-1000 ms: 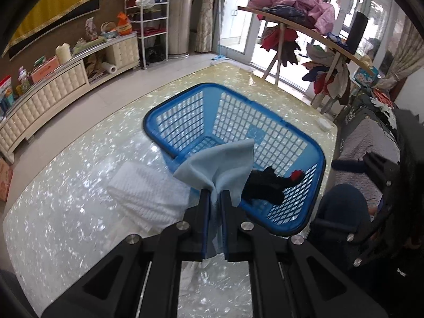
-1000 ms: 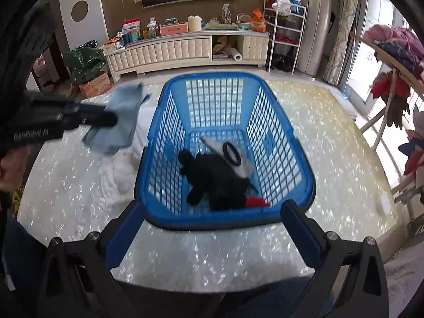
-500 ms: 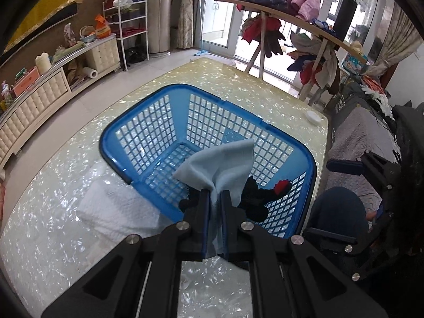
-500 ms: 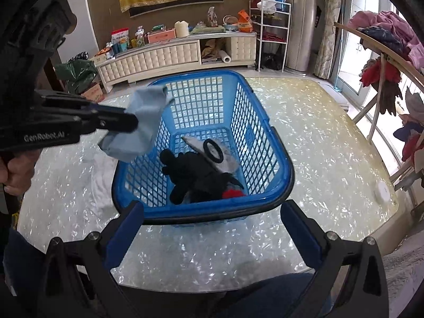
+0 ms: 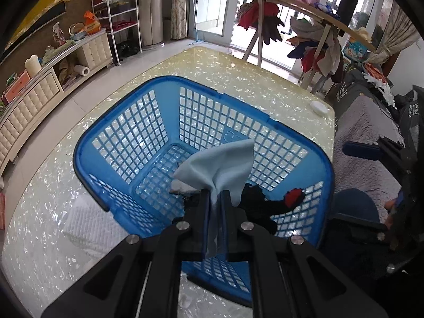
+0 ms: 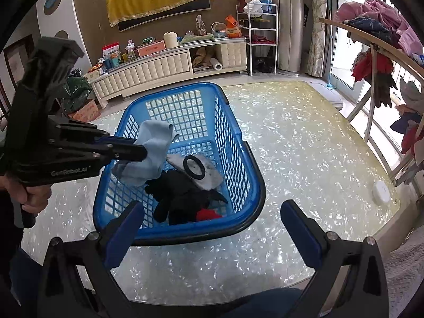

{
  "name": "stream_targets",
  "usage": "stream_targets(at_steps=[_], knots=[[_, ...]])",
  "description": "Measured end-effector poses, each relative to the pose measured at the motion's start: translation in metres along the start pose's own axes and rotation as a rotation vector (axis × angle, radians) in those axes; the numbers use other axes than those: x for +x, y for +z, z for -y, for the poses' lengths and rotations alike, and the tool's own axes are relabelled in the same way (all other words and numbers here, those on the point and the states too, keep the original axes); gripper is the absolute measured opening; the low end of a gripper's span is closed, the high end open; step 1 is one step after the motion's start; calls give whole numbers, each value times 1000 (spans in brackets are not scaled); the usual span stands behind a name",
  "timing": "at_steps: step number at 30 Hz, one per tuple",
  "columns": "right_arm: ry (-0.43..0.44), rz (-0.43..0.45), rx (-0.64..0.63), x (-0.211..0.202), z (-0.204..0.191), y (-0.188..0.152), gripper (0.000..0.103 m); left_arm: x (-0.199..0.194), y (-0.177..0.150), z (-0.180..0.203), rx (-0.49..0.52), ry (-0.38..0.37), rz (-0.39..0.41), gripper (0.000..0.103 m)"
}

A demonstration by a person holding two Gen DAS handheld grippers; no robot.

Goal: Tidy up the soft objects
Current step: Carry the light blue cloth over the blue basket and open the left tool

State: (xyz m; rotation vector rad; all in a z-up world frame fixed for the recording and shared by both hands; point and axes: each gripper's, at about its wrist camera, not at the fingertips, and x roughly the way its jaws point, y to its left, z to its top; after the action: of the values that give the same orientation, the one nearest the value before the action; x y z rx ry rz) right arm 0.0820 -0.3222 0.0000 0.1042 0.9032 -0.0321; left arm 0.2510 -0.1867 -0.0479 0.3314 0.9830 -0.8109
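Left tongs (image 5: 215, 198), clenched on a pale blue cloth (image 5: 220, 167), are held over the blue basket (image 6: 246, 175) on the bench (image 6: 304, 137), directly above dark soft items (image 6: 182, 198), while right tongs (image 6: 212, 232) are kept spread and empty.

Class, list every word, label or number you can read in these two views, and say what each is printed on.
"GenRobot.AI": on the body of the left claw, right wrist view.
"queen": on dark fabric at the right edge, left wrist view.
Packages on the cabinet: print too small to read.

Home living room, sideboard (image 6: 169, 66), clothes rack (image 5: 291, 8)
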Motion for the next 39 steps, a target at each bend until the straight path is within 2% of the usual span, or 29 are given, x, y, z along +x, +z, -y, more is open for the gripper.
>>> stream_targets(at_steps=[13,19,21,24,27,32,36,39], knots=[[-4,-20,25,10,12,5,103,31,8,4,14,41,-62,7],[-10,-25,32,10,16,5,103,33,11,5,3,70,-58,39],[-14,-26,30,9,17,5,103,30,12,6,9,87,-44,53],[-20,-24,37,5,17,6,103,23,12,6,13,87,-23,65],[-25,-22,38,2,15,6,103,11,10,7,20,90,1,73],[-32,-21,29,-4,11,7,103,-12,5,11,18,100,27,74],[-30,-2,18,-12,5,9,103,-36,-4,19,34,104,62,87],[-26,4,4,-16,-2,10,103,-47,-10,21,28,109,57,90]])
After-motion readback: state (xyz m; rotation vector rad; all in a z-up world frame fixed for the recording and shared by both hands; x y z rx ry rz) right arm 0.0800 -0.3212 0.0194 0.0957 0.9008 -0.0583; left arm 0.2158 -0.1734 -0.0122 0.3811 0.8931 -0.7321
